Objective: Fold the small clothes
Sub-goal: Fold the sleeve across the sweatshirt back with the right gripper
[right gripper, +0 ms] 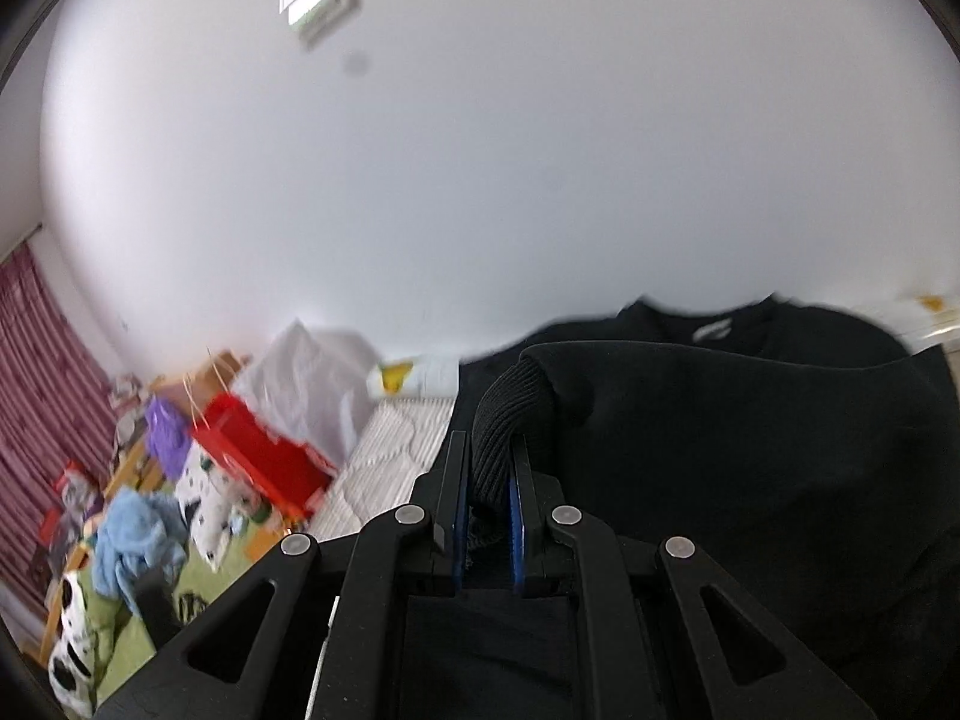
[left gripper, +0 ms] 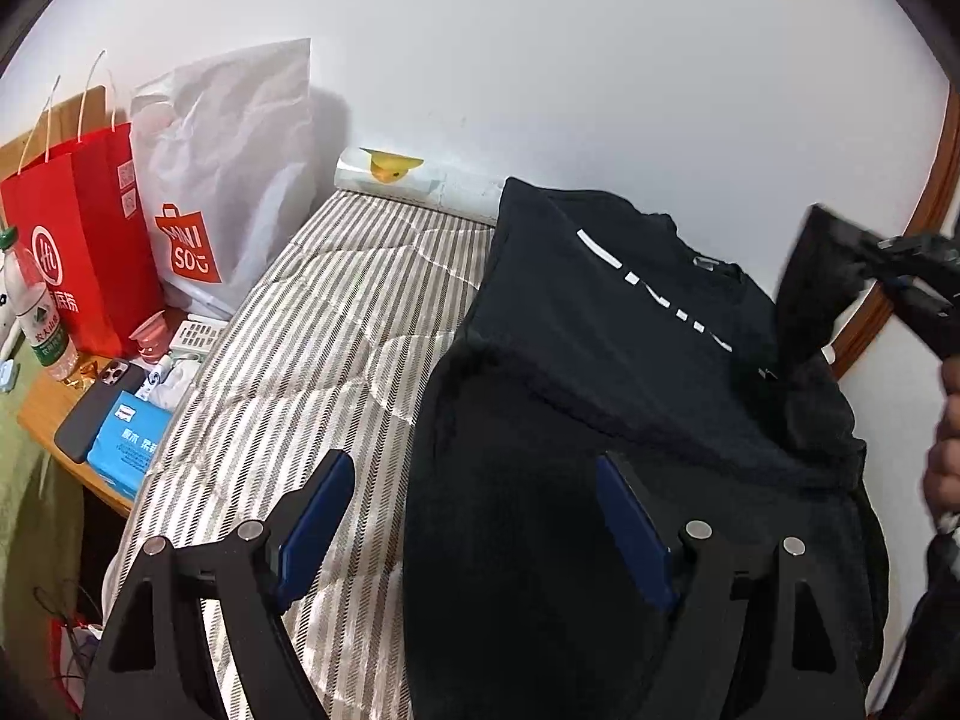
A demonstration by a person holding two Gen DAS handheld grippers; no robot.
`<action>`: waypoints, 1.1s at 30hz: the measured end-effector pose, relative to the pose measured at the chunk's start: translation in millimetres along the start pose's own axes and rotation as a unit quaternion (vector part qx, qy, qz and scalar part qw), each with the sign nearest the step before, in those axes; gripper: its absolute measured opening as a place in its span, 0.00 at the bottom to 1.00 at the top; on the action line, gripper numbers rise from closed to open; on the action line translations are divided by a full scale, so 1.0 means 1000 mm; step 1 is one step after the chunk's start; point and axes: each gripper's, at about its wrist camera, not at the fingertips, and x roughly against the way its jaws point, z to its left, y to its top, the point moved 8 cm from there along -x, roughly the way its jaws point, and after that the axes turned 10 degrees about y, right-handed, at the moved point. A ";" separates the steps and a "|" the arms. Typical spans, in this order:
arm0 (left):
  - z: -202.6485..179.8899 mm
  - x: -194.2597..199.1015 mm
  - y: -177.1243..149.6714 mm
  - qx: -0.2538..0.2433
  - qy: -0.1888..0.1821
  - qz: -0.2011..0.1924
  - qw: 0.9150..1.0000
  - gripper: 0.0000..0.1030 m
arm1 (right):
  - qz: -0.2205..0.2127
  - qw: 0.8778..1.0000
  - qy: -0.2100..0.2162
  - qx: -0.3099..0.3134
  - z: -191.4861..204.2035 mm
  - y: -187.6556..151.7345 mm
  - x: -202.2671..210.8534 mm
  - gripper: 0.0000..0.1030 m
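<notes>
A black sweatshirt (left gripper: pixel 600 372) with white lettering lies on the striped mattress (left gripper: pixel 324 324), partly folded. My left gripper (left gripper: pixel 474 504) is open and empty, low over the sweatshirt's near left edge. My right gripper (right gripper: pixel 489 468) is shut on the sweatshirt's ribbed sleeve cuff (right gripper: pixel 501 420) and holds the sleeve lifted; it also shows in the left wrist view (left gripper: pixel 864 258) at the right, with the sleeve (left gripper: pixel 810 294) hanging from it. The sweatshirt's body (right gripper: pixel 750 432) fills the right of the right wrist view.
A red paper bag (left gripper: pixel 78 240) and a white Miniso bag (left gripper: pixel 228 180) stand at the mattress's left. A side table (left gripper: pixel 42 414) holds a phone, a blue tissue pack (left gripper: pixel 126 438), a bottle and a remote. A yellow toy (left gripper: pixel 387 167) sits by the wall.
</notes>
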 end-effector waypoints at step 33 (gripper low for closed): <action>-0.127 -0.112 0.035 -0.065 0.005 0.036 0.997 0.43 | 0.042 0.980 -0.181 -0.067 -0.248 -0.138 0.128 0.44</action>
